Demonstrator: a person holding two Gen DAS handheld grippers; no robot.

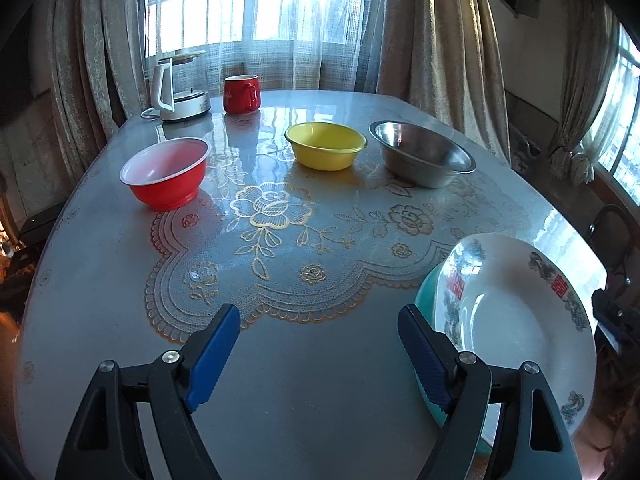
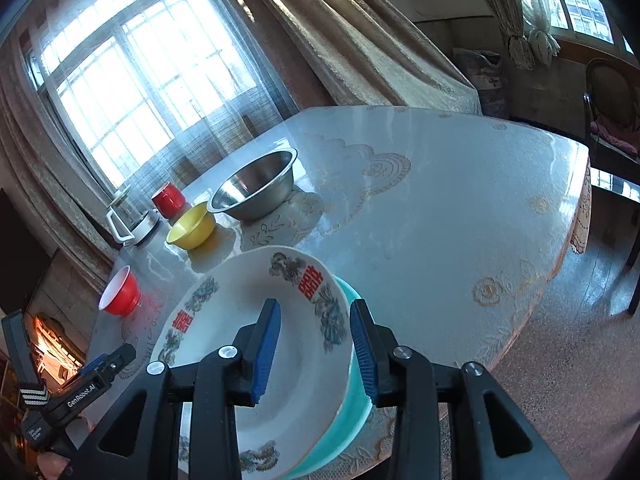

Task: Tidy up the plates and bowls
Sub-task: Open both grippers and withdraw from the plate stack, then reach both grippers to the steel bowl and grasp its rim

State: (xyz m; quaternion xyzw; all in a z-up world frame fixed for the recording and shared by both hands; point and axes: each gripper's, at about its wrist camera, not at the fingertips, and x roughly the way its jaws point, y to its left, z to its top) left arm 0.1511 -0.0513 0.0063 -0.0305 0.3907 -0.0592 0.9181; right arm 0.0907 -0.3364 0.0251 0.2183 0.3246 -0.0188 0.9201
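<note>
A white plate with red characters [image 1: 516, 320] [image 2: 256, 320] lies on a teal plate [image 1: 426, 284] [image 2: 352, 400] at the table's near right. My right gripper [image 2: 316, 348] is open, its jaws astride the rims of both plates, one pad over the white plate and one outside the teal one. My left gripper [image 1: 320, 344] is open and empty above the table, just left of the plates. A red bowl [image 1: 166, 174] [image 2: 120, 294], a yellow bowl [image 1: 325, 145] [image 2: 191, 227] and a steel bowl [image 1: 422, 153] [image 2: 256, 184] stand in a row further back.
A red mug [image 1: 241, 94] [image 2: 168, 198] and a white electric kettle [image 1: 178, 88] [image 2: 132, 220] stand at the far edge by the curtained window. A lace mat [image 1: 280, 240] covers the table's middle. A chair [image 2: 612, 112] stands beyond the right edge.
</note>
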